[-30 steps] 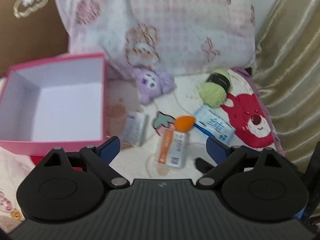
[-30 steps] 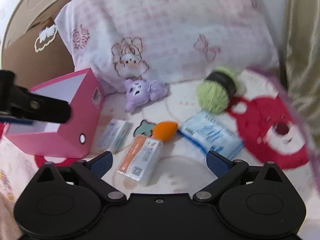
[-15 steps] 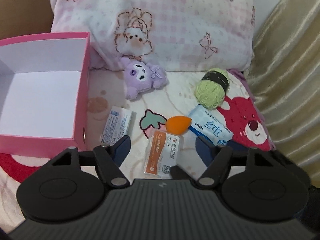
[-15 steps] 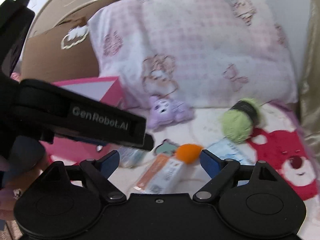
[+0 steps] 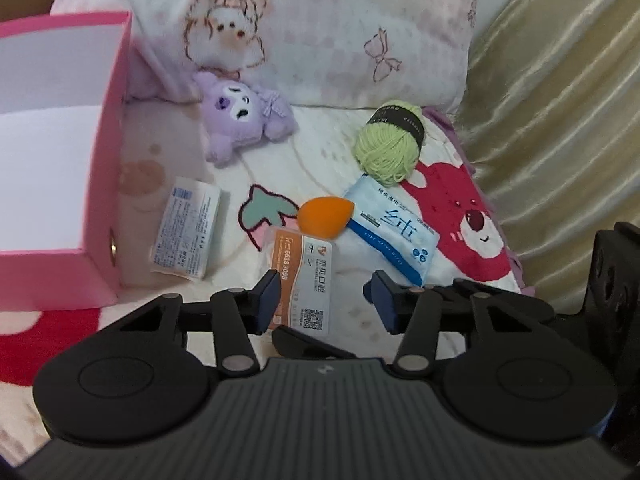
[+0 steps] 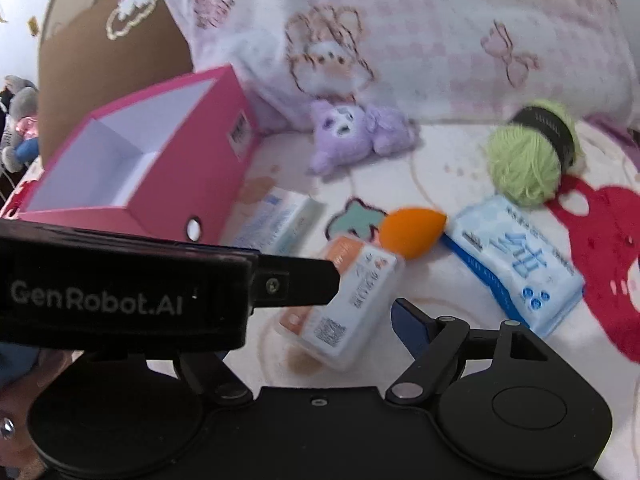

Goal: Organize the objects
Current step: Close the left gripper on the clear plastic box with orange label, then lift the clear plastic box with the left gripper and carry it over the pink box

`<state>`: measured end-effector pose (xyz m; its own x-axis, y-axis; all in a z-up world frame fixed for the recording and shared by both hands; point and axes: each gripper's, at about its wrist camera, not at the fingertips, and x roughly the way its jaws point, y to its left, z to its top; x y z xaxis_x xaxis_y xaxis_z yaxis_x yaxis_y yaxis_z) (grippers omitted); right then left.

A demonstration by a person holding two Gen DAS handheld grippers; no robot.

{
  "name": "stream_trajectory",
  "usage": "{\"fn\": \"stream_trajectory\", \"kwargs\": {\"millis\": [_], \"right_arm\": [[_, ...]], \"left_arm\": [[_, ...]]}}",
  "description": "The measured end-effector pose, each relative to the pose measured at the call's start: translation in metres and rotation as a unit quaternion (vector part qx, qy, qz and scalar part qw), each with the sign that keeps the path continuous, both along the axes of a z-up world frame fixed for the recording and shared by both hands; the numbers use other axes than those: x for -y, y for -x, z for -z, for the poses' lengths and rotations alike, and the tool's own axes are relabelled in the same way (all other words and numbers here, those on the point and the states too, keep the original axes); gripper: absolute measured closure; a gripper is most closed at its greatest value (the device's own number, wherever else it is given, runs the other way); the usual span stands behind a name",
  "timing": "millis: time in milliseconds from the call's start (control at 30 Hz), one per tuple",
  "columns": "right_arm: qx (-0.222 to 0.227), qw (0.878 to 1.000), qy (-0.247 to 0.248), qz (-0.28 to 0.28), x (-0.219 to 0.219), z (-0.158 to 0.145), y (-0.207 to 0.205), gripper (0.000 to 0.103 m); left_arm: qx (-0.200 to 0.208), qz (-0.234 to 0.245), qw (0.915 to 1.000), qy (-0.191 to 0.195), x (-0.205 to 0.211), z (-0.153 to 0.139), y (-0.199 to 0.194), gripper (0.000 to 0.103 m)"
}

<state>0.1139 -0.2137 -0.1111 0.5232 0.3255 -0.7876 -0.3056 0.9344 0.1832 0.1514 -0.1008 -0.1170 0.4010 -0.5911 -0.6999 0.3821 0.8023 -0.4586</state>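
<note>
Left gripper [image 5: 325, 300] with jaws spread and nothing between them, poised low over the near end of the orange-and-white packet [image 5: 305, 280], which lies flat on the blanket [image 5: 320, 160] just right of the open pink box [image 5: 60, 184]. Right gripper [image 6: 408, 326] shows one blue finger only; the left gripper's body crosses the view and hides the other, so its state cannot be told. The packet touches the orange sponge [image 5: 325, 217] at its far end; a blue wipes pack [image 5: 394, 230], green yarn ball [image 5: 390, 146], purple plush [image 5: 244, 114] and white packet [image 5: 188, 226] lie around it. The packet looks light, flat and glossy, likely slippery and somewhat pliant; a hold across its short width near the close end seems best, pressing slightly into the soft blanket to get under the edges.
</note>
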Motion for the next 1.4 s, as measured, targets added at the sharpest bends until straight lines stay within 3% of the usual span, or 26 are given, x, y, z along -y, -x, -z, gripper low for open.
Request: {"fn": "stream_trajectory", "kwargs": {"millis": [267,333,400,533,667,733,800,967,1033,1167,1400], "right_arm": [[-0.051,0.999,-0.017,0.007,0.001,0.01,-0.013,0.028],[-0.06,0.998,-0.019,0.014,0.002,0.014,-0.016,0.03],[-0.075,0.997,-0.018,0.015,0.003,0.021,-0.021,0.04],[-0.081,0.997,0.005,0.0,-0.005,0.026,-0.022,0.042],[-0.083,0.996,0.024,-0.006,-0.006,0.027,-0.02,0.054],[-0.075,0.996,0.047,-0.011,-0.007,0.025,-0.016,0.056],[-0.062,0.996,0.059,-0.019,-0.008,0.021,-0.012,0.056],[-0.075,0.996,0.048,-0.013,0.0,0.017,-0.012,0.031],[-0.085,0.995,0.045,-0.022,0.0,0.019,-0.013,0.028],[-0.092,0.994,0.048,-0.02,0.0,0.026,-0.016,0.028],[-0.077,0.994,0.07,-0.019,-0.004,0.03,-0.02,0.034]], "left_arm": [[-0.055,-0.01,0.9984,0.005,0.0,0.036,-0.013,0.073],[-0.048,-0.01,0.9988,-0.008,0.003,0.038,-0.013,0.081],[-0.045,-0.014,0.9989,-0.008,0.004,0.038,-0.014,0.081],[-0.047,-0.034,0.9983,0.001,0.002,0.04,-0.016,0.08],[-0.039,-0.029,0.9974,-0.053,0.009,0.042,-0.015,0.079],[-0.057,-0.035,0.997,-0.037,0.006,0.045,-0.016,0.078],[-0.056,-0.031,0.9972,-0.038,0.005,0.042,-0.014,0.079],[-0.114,-0.018,0.9933,0.001,0.001,0.049,-0.017,0.08],[-0.112,-0.013,0.9936,-0.01,0.005,0.049,-0.015,0.08],[-0.103,-0.008,0.9943,-0.025,0.011,0.046,-0.013,0.08],[-0.073,-0.029,0.9968,-0.013,0.011,0.049,-0.015,0.077]]}}
